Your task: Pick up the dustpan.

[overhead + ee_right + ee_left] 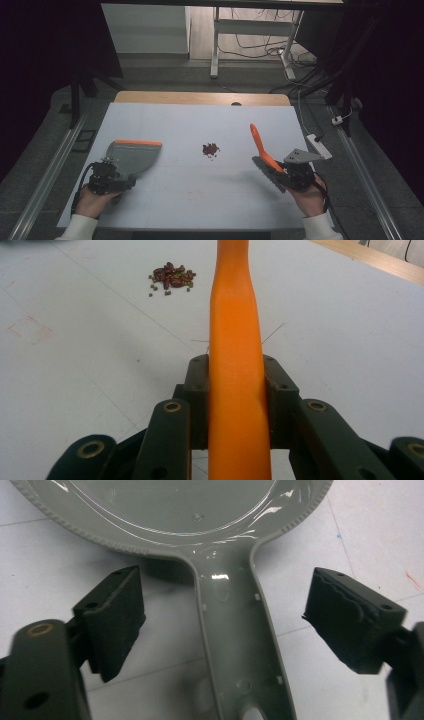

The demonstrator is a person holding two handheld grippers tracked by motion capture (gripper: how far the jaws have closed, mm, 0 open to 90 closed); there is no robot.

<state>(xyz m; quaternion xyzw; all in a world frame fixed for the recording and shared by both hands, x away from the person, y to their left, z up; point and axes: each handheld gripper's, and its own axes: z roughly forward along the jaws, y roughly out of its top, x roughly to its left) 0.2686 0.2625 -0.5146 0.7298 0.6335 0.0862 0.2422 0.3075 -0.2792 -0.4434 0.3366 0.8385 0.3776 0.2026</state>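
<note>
The left claw [131, 165] sits low near the worktop's near left corner, its jaws spread wide with both pads clear of contact. The right claw [276, 170], by the near right corner, is clamped tight, angled upward.

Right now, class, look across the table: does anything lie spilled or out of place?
Yes. A small heap of dark red beans with a few greenish bits lies loose on the bare white table, mid-table, between the grey dustpan and the orange brush handle. It sits in no container, so it looks spilled.
</note>
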